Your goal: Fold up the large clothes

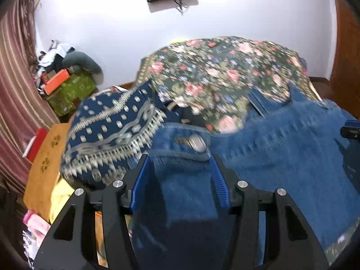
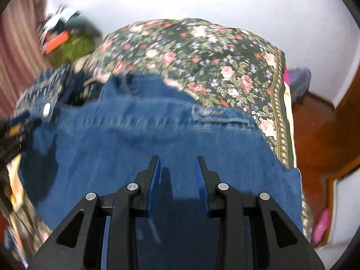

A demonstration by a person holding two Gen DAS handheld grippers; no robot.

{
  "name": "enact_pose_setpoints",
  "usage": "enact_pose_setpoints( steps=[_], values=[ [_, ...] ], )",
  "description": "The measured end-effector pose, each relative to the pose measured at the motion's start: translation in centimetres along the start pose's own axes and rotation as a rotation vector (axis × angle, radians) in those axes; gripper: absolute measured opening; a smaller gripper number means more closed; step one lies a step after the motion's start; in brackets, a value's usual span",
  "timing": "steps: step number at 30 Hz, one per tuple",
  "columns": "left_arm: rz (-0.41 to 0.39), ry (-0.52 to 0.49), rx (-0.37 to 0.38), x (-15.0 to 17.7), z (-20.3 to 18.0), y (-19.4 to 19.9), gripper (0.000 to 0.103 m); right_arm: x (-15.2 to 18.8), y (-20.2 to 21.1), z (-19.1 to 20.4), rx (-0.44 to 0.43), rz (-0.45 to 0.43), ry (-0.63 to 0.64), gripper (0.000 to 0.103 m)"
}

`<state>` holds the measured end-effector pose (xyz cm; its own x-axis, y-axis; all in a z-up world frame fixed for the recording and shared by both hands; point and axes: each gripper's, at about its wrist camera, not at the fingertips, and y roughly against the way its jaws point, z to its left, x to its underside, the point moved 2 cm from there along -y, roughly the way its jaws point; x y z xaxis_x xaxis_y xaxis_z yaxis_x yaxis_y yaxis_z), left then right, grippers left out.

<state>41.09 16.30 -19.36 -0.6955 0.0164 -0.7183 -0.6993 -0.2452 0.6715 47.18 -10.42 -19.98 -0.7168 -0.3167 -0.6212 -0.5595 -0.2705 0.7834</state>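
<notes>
Blue denim jeans (image 1: pixel 281 153) lie spread across a bed with a floral cover (image 1: pixel 225 67). In the left wrist view my left gripper (image 1: pixel 178 157) is open, its jaws on either side of the jeans' waistband, just below the metal button (image 1: pixel 197 142). In the right wrist view my right gripper (image 2: pixel 177 159) is open and empty above the flat denim (image 2: pixel 157 130), below a back pocket (image 2: pixel 220 114). The button (image 2: pixel 46 109) and part of the left gripper (image 2: pixel 13 139) show at the far left.
A navy patterned cloth (image 1: pixel 108 130) lies on the bed left of the jeans. An orange mat (image 1: pixel 45 157) and cluttered boxes (image 1: pixel 67 83) are on the left. A striped curtain (image 1: pixel 15 90) hangs there. Wooden floor (image 2: pixel 315 135) lies right of the bed.
</notes>
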Motion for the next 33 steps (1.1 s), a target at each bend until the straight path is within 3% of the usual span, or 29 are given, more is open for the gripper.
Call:
enact_pose_setpoints(
  steps=[4, 11, 16, 24, 33],
  values=[
    [0.047, 0.019, 0.058, 2.2, -0.5, 1.3, 0.064, 1.8, 0.2, 0.4, 0.060, 0.024, 0.050, 0.031],
    [0.124, 0.088, 0.143, 6.2, -0.7, 3.1, 0.070, 4.9, 1.3, -0.2, 0.053, 0.079, 0.051, 0.034],
    [0.175, 0.145, 0.077, 8.2, 1.2, 3.1, 0.070, 6.6, 3.2, -0.8, 0.044, 0.046, 0.014, 0.035],
    [0.215, 0.388, 0.050, 11.5, 6.2, 4.5, 0.070, 7.9, 5.0, -1.1, 0.031, 0.020, -0.014, 0.036],
    [0.321, 0.661, 0.363, 14.0, 5.7, 2.3, 0.070, 8.1, 5.0, -1.3, 0.012, 0.016, -0.052, 0.038]
  ],
)
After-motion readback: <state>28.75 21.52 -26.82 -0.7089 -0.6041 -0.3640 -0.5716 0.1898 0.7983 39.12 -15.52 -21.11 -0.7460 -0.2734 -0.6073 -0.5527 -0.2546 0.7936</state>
